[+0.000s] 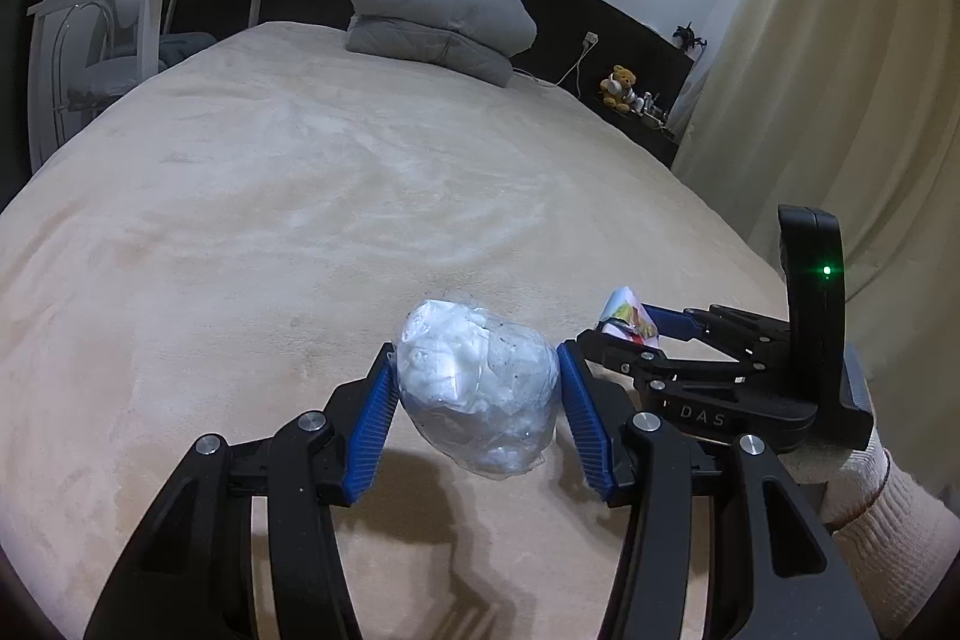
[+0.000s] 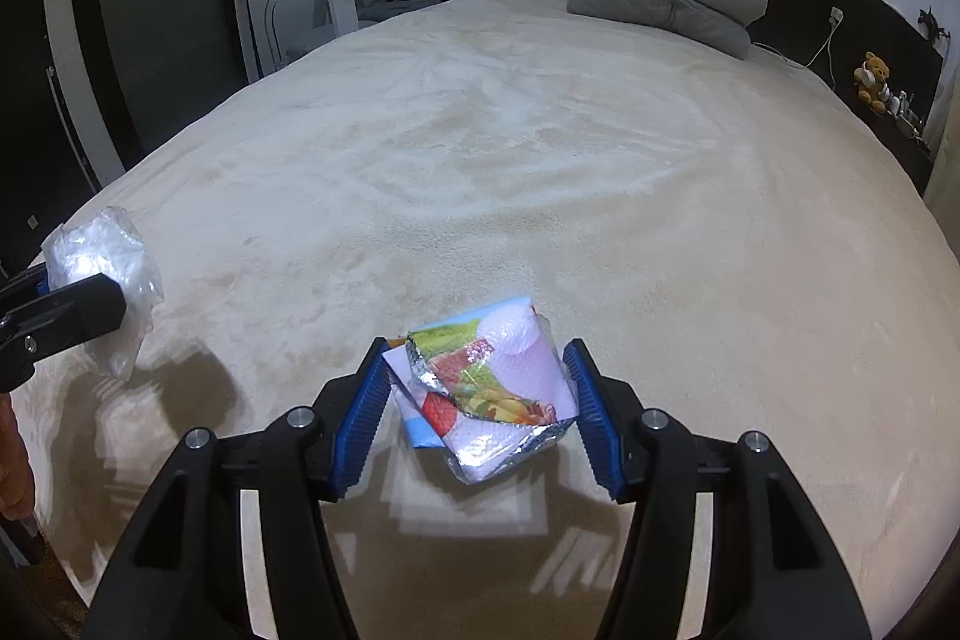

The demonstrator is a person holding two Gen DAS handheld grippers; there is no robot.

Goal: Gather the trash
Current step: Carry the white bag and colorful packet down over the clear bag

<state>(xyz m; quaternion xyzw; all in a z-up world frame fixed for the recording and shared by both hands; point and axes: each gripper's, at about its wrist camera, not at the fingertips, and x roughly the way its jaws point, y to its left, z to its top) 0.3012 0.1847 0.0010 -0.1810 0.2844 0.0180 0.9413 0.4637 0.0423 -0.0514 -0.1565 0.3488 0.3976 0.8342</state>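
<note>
While both hands hover low over the near end of the bed (image 1: 300, 172), each gripper already has its piece of rubbish. The left gripper (image 1: 477, 394) is clenched on a crumpled clear plastic bag (image 1: 480, 382), blue pads pressed against its two sides, and the bag hangs just clear of the cream bedspread, throwing a shadow beneath it. Just to its right, the right gripper (image 2: 477, 400) is grasping a crushed printed wrapper (image 2: 486, 388), fruit pictures on a pale ground with a silvery foil lining showing at the torn edges; it too looks lifted off the cover. So the picking-up seems done for these two pieces, and as far as I can see the rest of the bedspread carries no other litter, only a folded grey quilt (image 1: 441, 22) at the far end. What is left, I would judge, is carrying both pieces to a bin or bag, and no such container shows in either view. As for writing, the letters "DAS" can be read on the black body of the right gripper in the left view; the wrapper shows pictures but no words I can make out, and the plastic bag bears no label.
</note>
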